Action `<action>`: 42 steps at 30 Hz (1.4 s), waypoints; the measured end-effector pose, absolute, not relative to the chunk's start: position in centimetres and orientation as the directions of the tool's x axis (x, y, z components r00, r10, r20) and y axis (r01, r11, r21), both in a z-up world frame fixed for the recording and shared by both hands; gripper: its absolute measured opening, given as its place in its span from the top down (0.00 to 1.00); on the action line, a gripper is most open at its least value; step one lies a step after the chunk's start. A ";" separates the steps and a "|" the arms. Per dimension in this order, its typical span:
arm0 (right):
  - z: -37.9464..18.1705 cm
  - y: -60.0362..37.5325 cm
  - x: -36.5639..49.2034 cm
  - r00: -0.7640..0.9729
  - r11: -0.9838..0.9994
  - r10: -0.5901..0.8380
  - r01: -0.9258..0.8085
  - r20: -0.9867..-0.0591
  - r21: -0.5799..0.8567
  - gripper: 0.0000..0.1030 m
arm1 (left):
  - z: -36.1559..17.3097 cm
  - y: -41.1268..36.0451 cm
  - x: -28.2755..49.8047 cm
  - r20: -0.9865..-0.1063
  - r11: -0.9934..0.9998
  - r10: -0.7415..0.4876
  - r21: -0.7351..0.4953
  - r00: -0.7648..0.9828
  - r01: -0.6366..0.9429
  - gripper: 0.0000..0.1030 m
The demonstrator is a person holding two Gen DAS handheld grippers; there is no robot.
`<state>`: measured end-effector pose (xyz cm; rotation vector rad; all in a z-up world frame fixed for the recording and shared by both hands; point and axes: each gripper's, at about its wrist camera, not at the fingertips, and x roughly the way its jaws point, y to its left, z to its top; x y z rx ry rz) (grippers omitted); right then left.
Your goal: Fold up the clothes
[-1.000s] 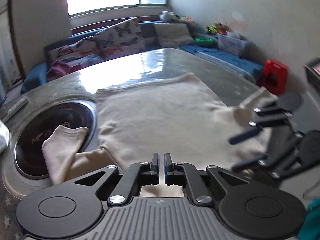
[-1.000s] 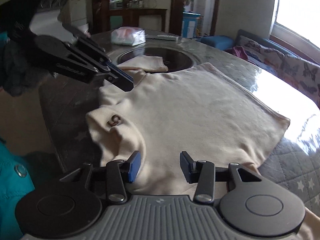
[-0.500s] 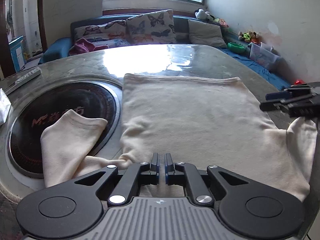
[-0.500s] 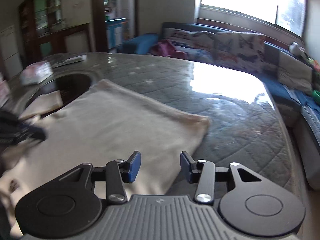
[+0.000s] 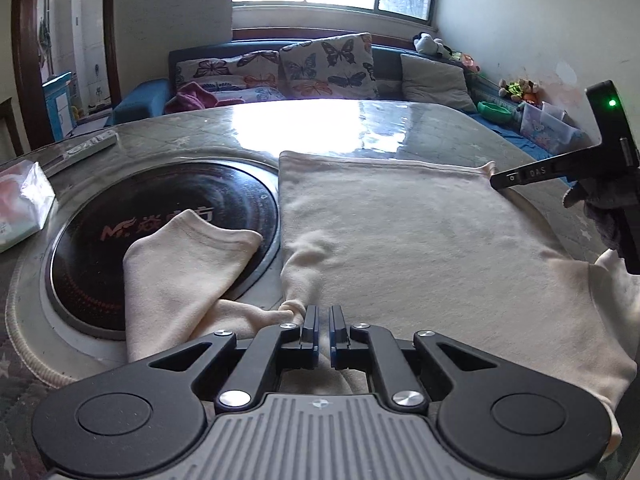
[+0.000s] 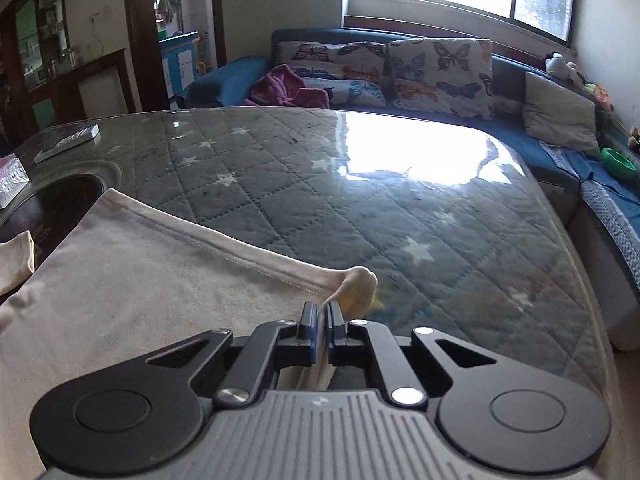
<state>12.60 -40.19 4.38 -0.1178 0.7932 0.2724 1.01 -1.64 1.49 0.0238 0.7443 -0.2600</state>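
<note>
On the glass-topped table (image 6: 400, 184) a cream shirt (image 5: 400, 248) lies spread flat, w/ one sleeve (image 5: 180, 264) flopped over the dark round hob inset (image 5: 80, 248). Biggest change: right gripper (image 6: 322, 312) has swung across from the collar side to the far hem corner (image 6: 356, 284), and its jaws, half-open half a sec ago, have just snapped together on that corner. Cloth is bunched up betw. the pads and lifts in a small peak off the table. From the left wrist view it shows at the shirt's far right corner (image 5: 516, 176).

Left gripper (image 5: 322, 320) is almost fully closed, same as a sec ago, pinching a twisted bit of fabric at the near edge by the sleeve seam; it has sunk a little toward the cloth.

Meaning, I'd say: both ends of the shirt now gripped, so setup for a fold looks done. Next likely move is carrying the hem corner over. No fold made yet.
</note>
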 end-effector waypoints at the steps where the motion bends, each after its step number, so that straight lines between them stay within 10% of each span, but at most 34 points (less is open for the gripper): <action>1: 4.3 -39.8 13.0 0.668 0.957 0.198 -0.290 -0.717 -0.007 0.96 | 1.5 -1.5 0.9 -0.671 0.970 -0.220 -0.071 0.709 0.233 0.93; 21: 7.5 -38.8 7.8 0.645 0.894 0.280 -0.445 -0.711 -0.052 0.80 | 3.9 -3.7 -0.4 -0.654 0.967 -0.218 -0.045 0.724 0.251 0.89; 42: 4.3 -55.2 -8.0 0.689 1.000 -0.028 0.028 -0.724 -0.011 0.66 | 2.8 -16.2 -3.3 -0.684 0.787 -0.491 -0.082 0.540 0.611 0.82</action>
